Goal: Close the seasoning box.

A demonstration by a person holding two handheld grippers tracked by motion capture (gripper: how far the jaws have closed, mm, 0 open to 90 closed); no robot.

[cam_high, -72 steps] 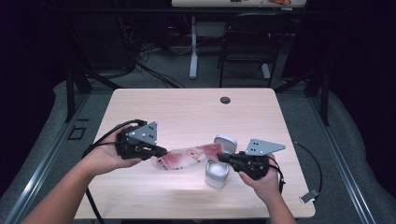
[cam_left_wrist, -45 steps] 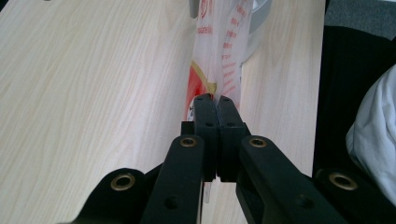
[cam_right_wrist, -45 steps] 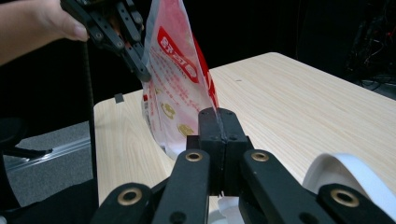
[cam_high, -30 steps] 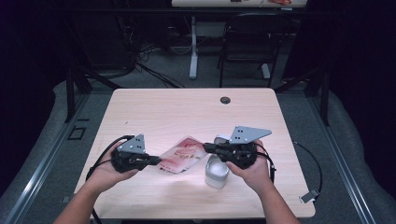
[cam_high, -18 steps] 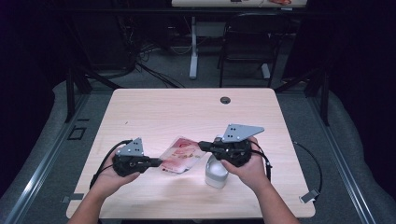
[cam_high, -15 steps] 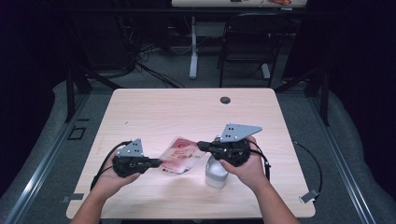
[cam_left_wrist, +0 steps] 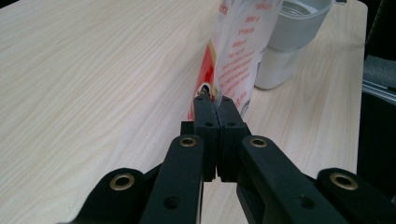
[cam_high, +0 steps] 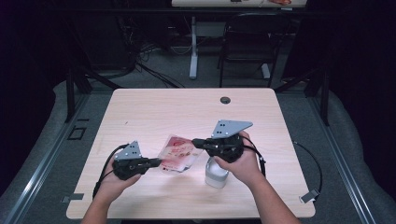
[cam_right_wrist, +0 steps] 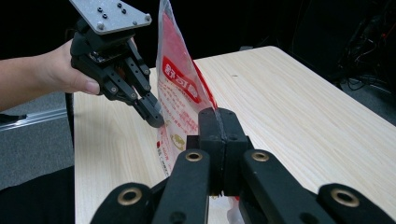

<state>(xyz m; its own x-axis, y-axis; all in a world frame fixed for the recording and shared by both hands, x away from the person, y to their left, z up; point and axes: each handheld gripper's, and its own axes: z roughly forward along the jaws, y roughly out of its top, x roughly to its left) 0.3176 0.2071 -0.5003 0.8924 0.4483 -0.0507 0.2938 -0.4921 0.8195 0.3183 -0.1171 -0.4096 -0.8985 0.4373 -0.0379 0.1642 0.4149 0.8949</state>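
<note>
You worked at a pale wooden table (cam_high: 154, 109) in a dark room, a chair (cam_high: 245, 44) beyond it. The red-and-white printed pouch (cam_high: 180, 153) hung between your grippers near the front, beside a frosted jar (cam_high: 216, 171). Your left gripper (cam_high: 154, 162) was clamped on its near edge, your right gripper (cam_high: 197, 141) pinching the far edge.

- Printed pouch (cam_high: 179, 153) held off the table (cam_high: 154, 112), between both grippers; left gripper (cam_high: 156, 162) at its left edge; right gripper (cam_high: 196, 141) at its right edge
- Open jar (cam_high: 216, 171) on table, below right hand (cam_high: 240, 161), right of pouch
- Chair (cam_high: 245, 44) behind table
</note>
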